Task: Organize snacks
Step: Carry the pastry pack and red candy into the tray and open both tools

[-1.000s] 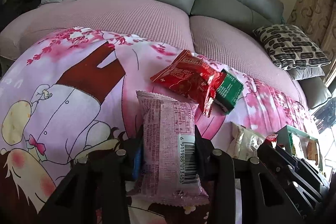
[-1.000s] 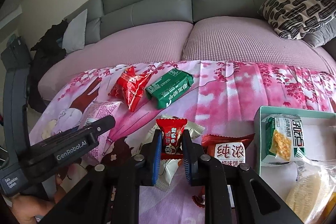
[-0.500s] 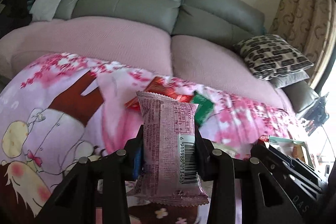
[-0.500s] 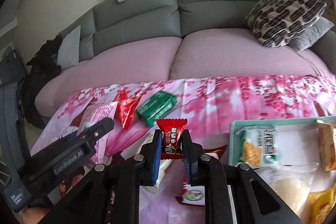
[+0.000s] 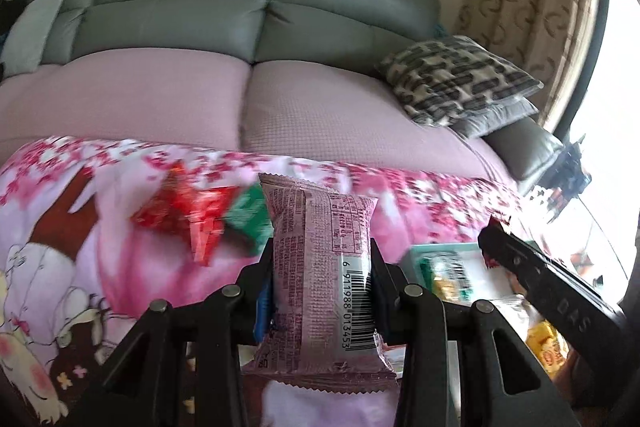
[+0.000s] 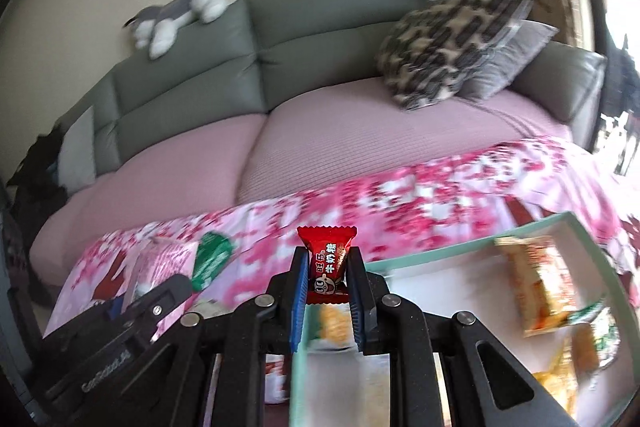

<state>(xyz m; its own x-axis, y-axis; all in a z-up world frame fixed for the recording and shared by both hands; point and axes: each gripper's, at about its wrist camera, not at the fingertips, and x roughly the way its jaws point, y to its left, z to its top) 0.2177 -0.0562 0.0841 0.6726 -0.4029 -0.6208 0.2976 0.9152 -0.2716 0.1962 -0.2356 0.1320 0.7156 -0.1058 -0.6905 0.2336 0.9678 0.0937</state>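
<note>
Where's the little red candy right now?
The red candy sits centre in the right wrist view, clamped upright in the right hand-held gripper, above the near left corner of the teal tray.

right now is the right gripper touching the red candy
Touching: the right wrist view shows the right gripper with both pads pressed against the sides of the red candy.

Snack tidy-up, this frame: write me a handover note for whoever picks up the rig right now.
Left tongs: shut on the pink packet, held in the air.
Right tongs: shut on the red candy, over the near edge of the tray.
Done: several snacks lie in the tray.
Left: drop both held items in, then fetch the red bag and green packet from the blanket.
</note>
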